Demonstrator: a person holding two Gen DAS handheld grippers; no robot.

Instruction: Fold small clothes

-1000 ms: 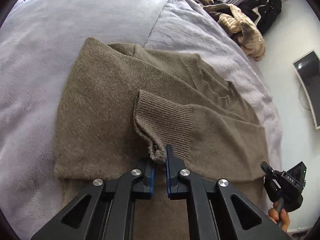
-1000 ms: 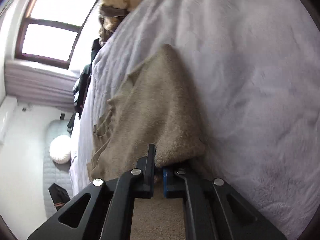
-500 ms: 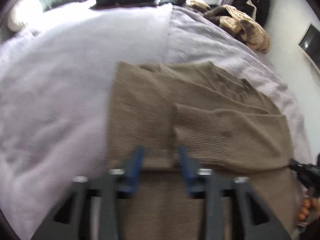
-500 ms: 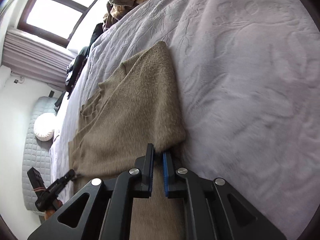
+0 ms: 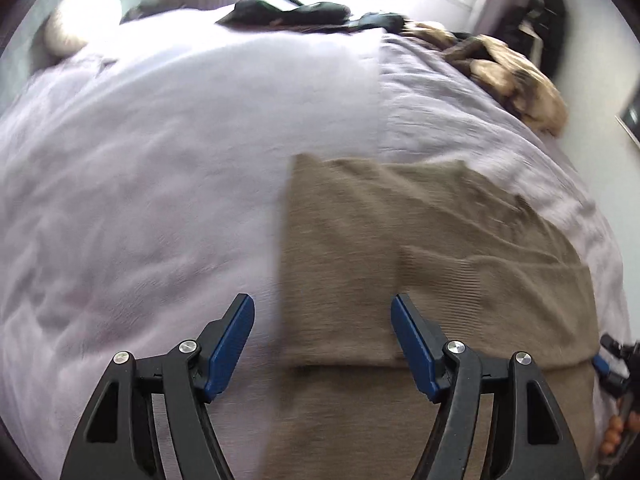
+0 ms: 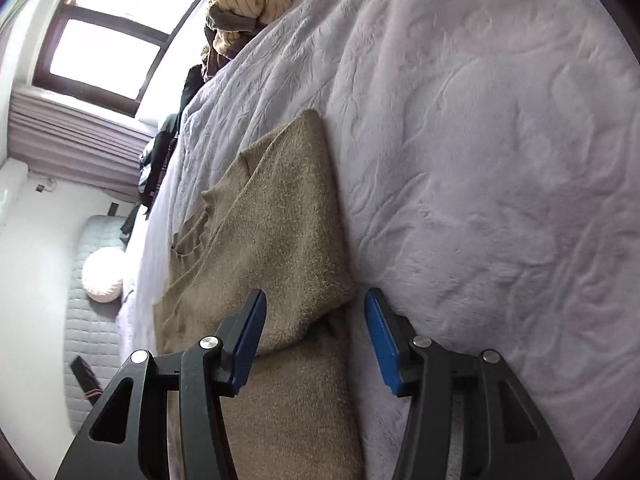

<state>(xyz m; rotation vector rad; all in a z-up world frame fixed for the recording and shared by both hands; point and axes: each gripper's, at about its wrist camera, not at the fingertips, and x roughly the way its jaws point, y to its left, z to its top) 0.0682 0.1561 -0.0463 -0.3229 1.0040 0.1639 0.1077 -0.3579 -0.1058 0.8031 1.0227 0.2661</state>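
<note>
Sweater (image 5: pixel 420 264) blurred, near edge cut off below both wide-spread, empty grippers, left (image 5: pixel 322 334) and right (image 6: pixel 316 334)

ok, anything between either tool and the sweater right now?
Nothing visible. Left tool and right tool are both open just above the folded sweater, which lies alone on the bedspread; the other clothes sit far off.
</note>
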